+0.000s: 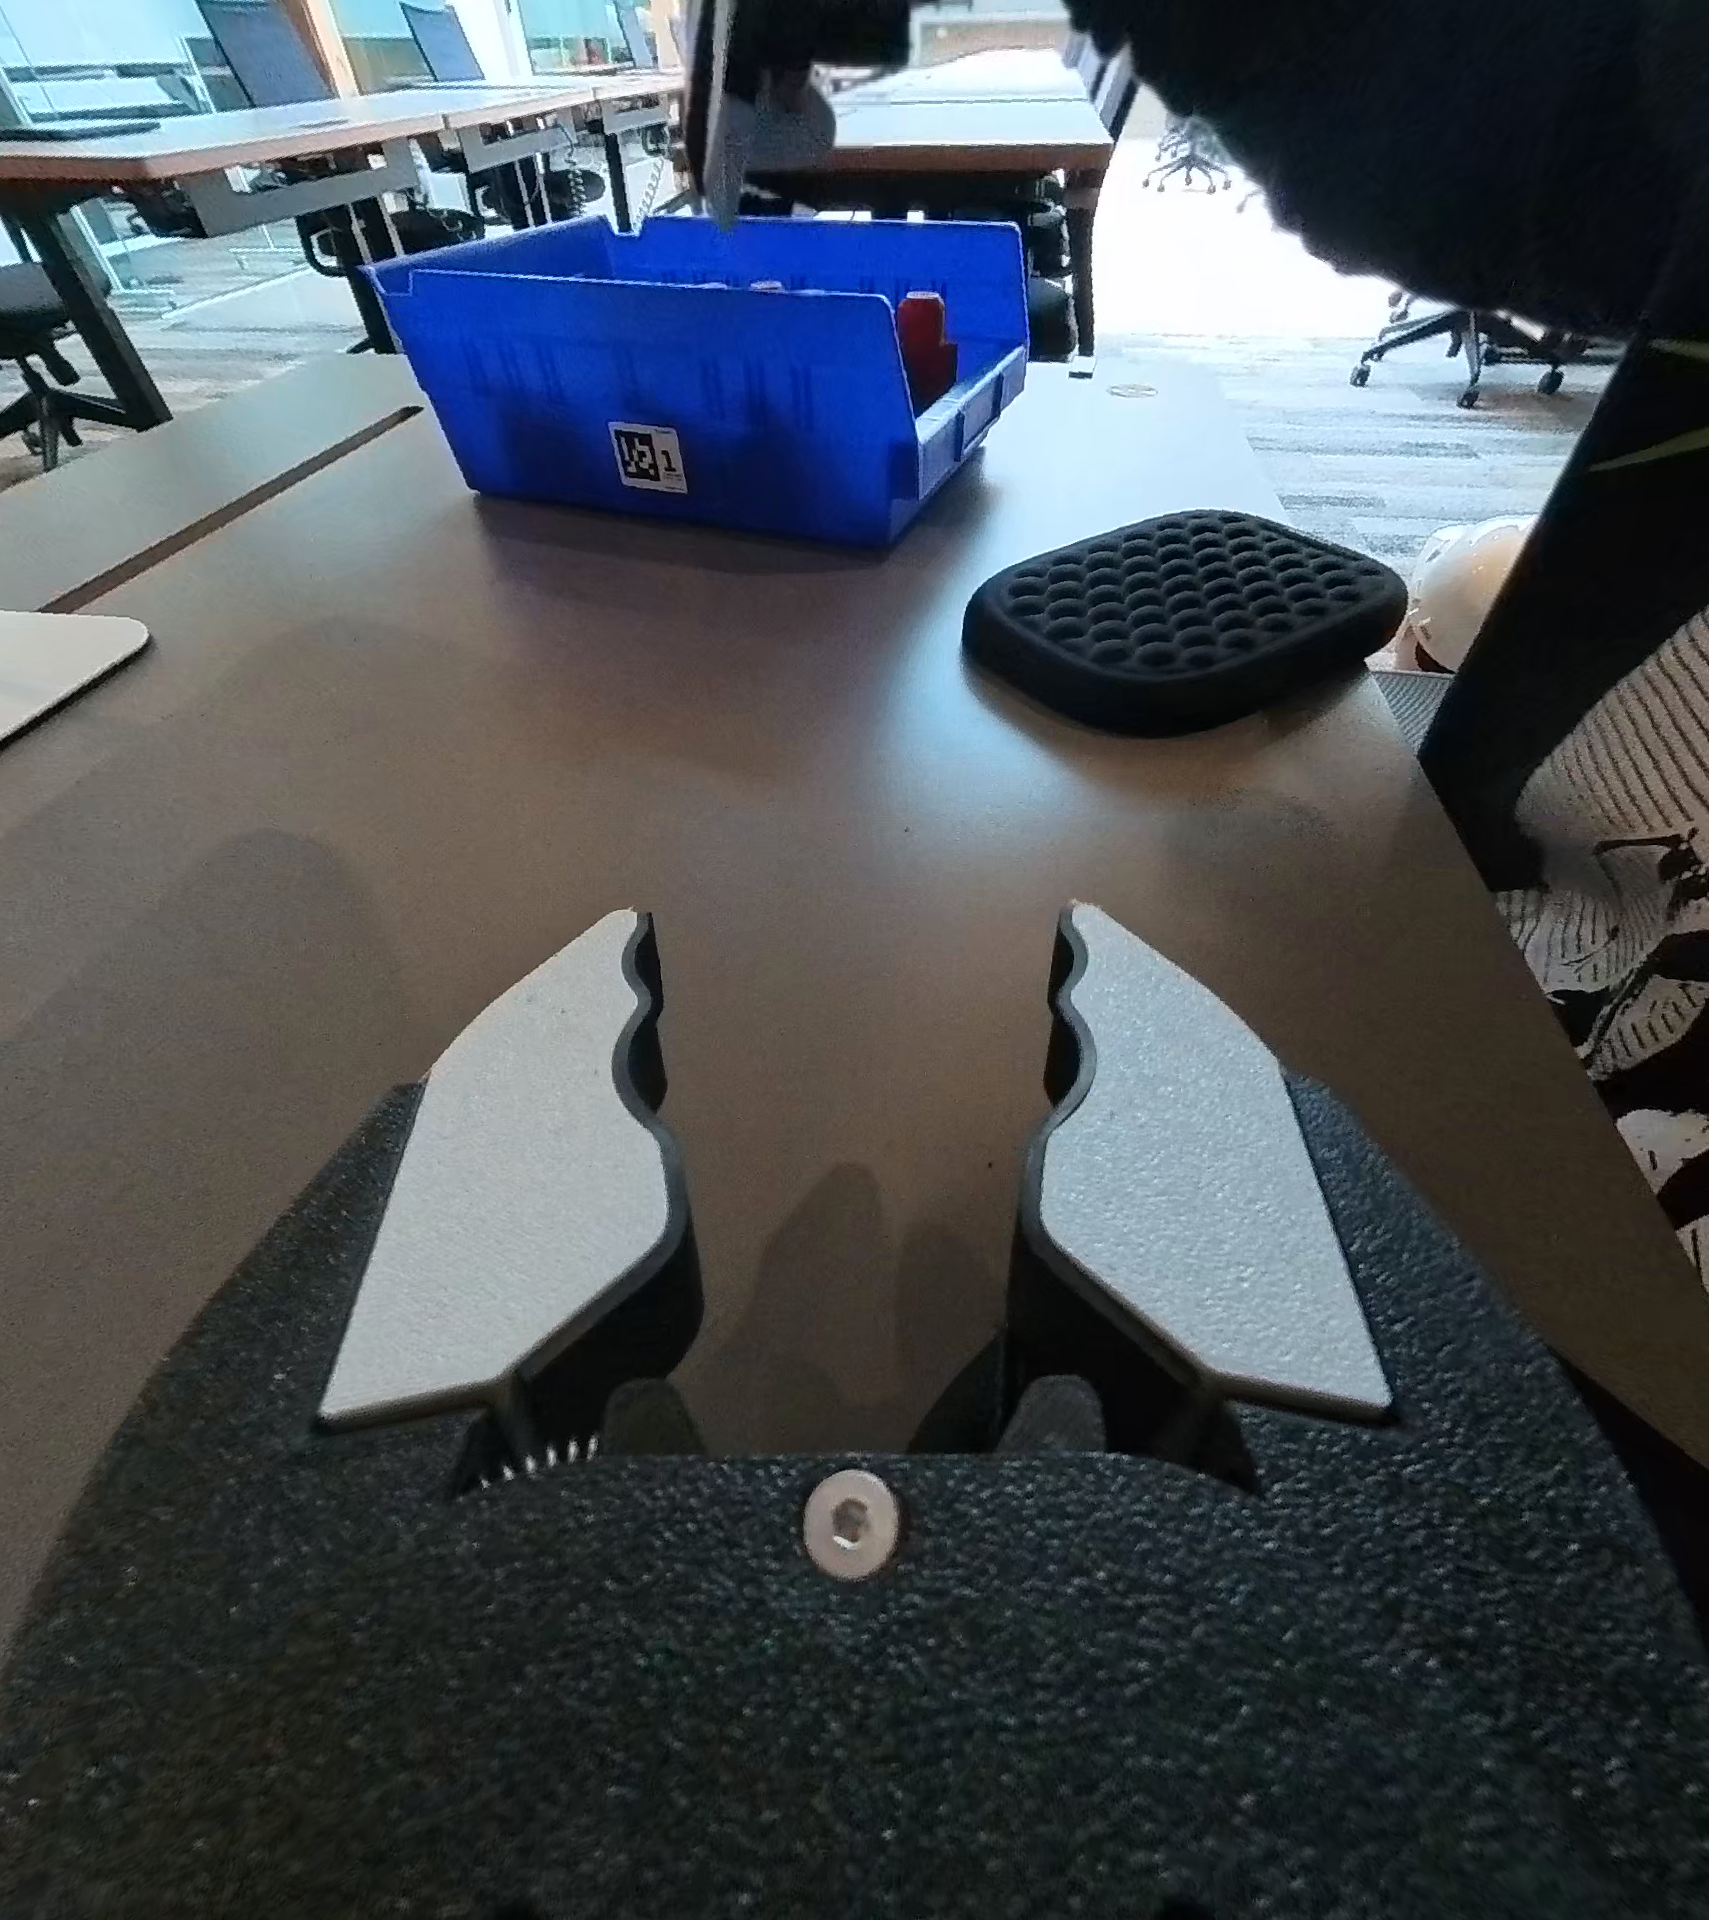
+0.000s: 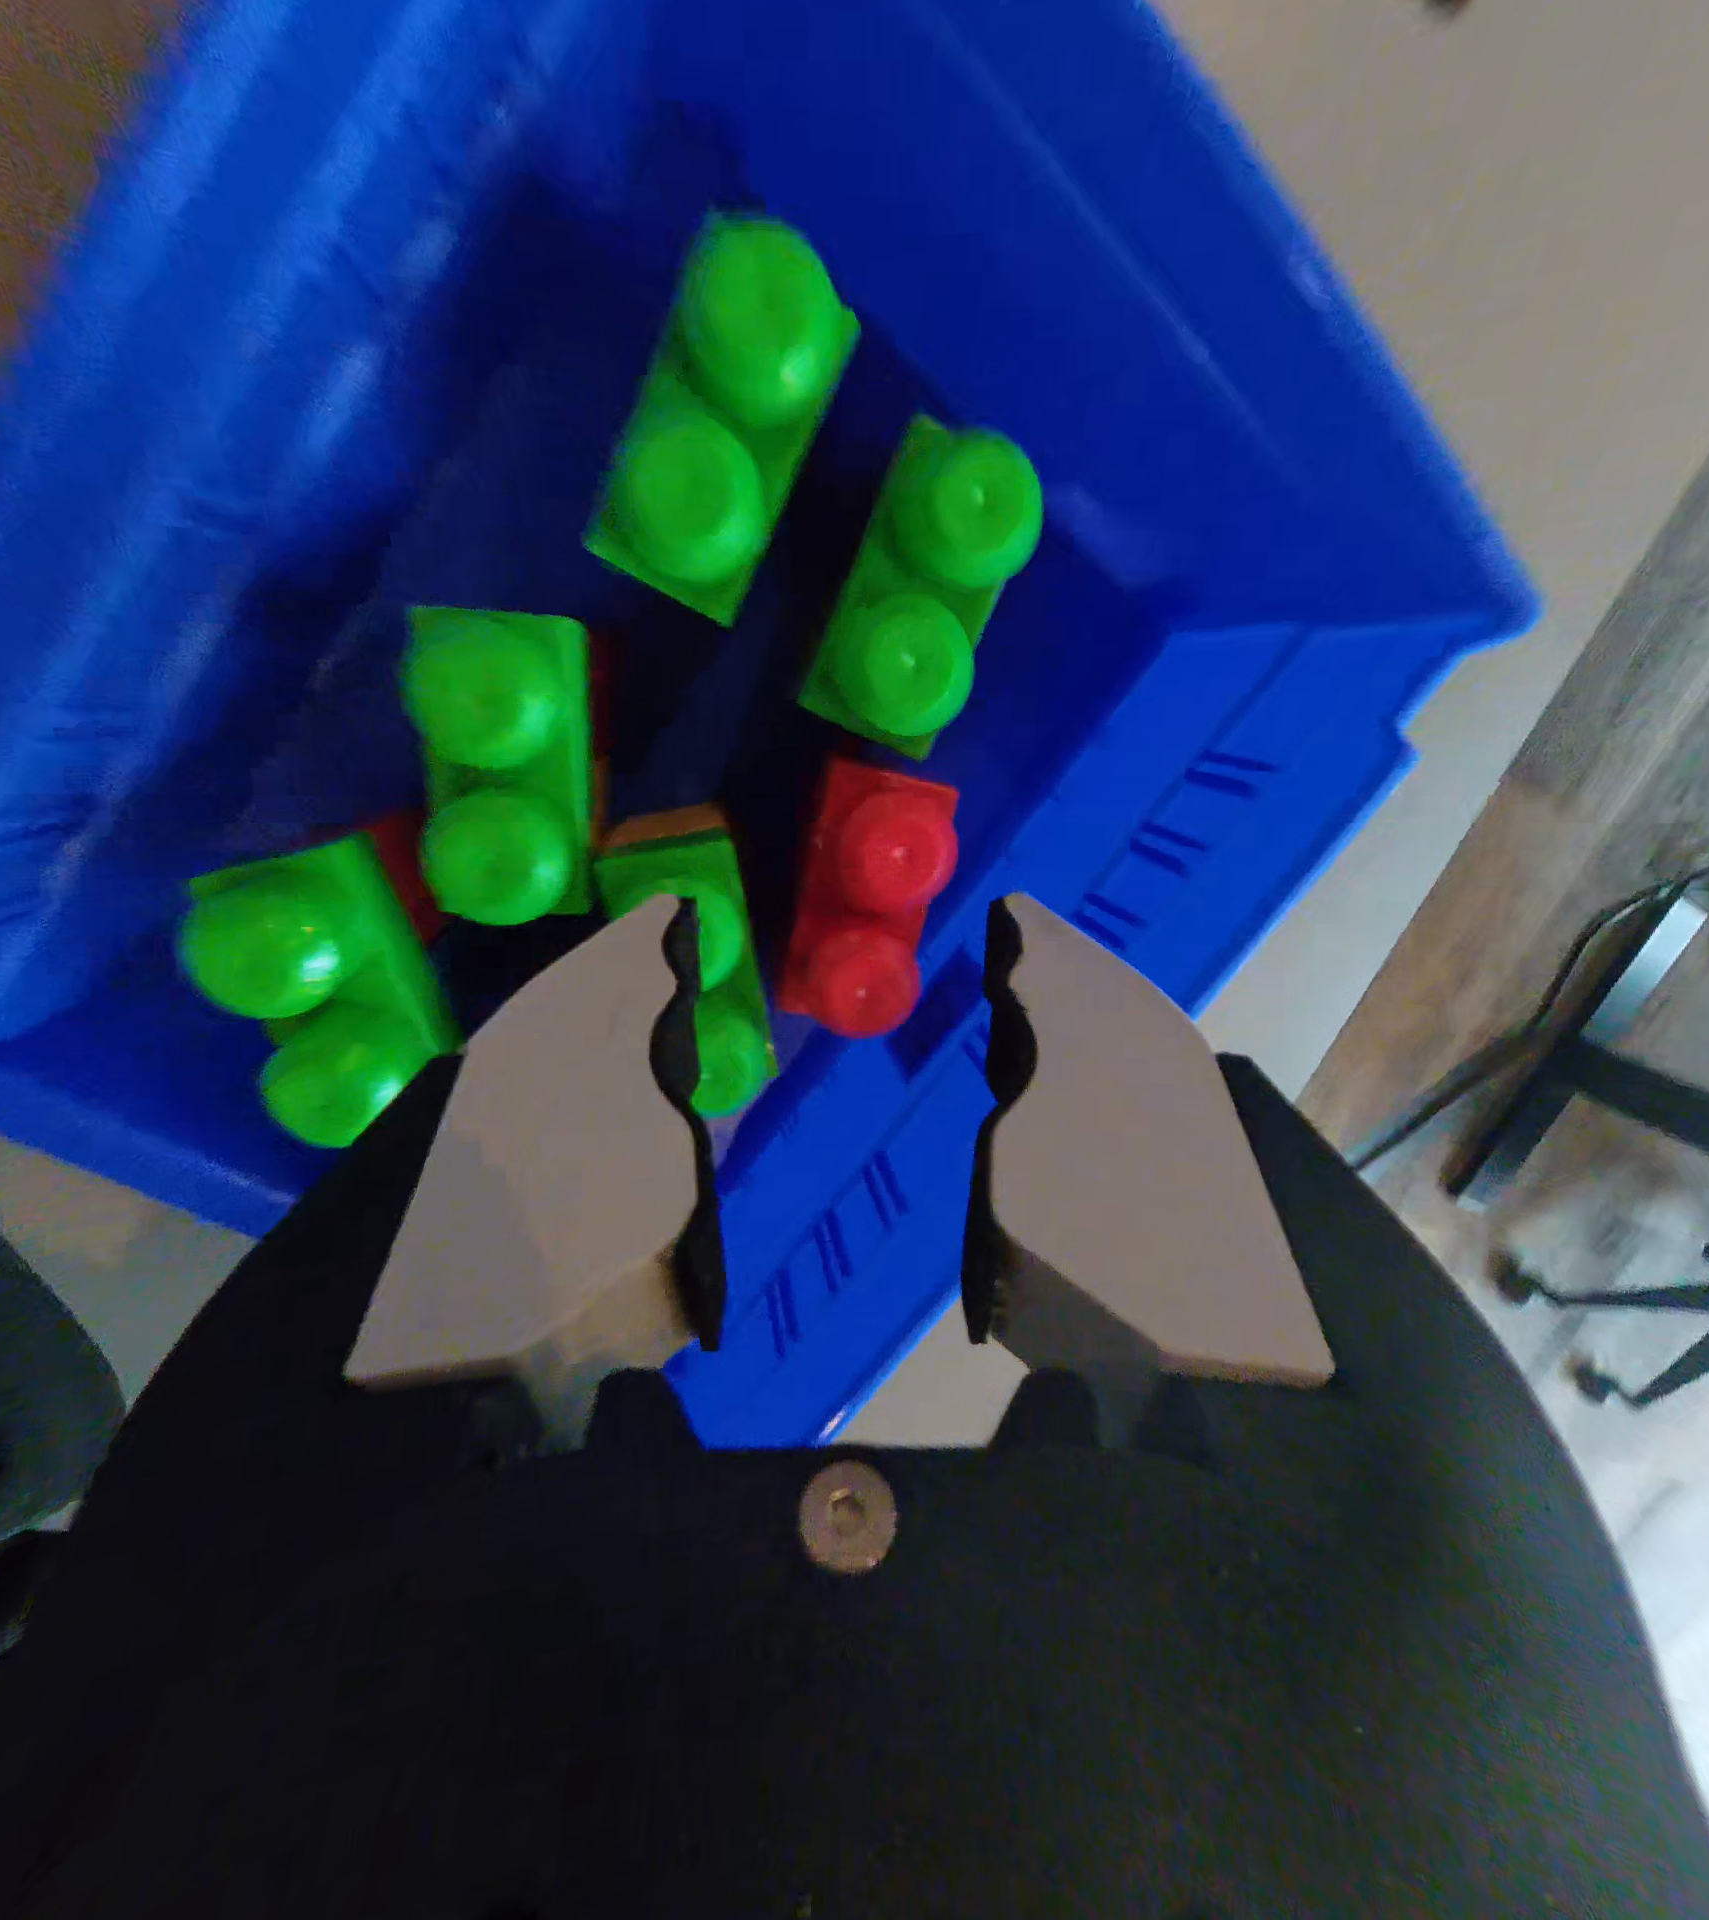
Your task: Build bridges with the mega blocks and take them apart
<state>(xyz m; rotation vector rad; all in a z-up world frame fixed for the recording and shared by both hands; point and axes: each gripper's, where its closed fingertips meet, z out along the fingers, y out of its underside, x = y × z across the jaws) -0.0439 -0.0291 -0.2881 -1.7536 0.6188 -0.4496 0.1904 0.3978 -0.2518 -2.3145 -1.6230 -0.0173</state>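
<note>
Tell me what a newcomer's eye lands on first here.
The bright green blocks and one red block lying in the blue bin, right below the open right gripper. Next, the open left gripper over the brown table, the black honeycomb pad beyond.

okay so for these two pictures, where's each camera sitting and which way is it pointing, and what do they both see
Left wrist view: rides on the left tool, low over the brown table, facing level across it toward the blue bin and the black honeycomb pad; its own two open fingers show, and the right tool hangs above the bin.
Right wrist view: rides on the right tool, above the bin, facing steeply down at the green blocks and a red block; its open fingers show.
Shared: the blue bin and a red block.
</note>
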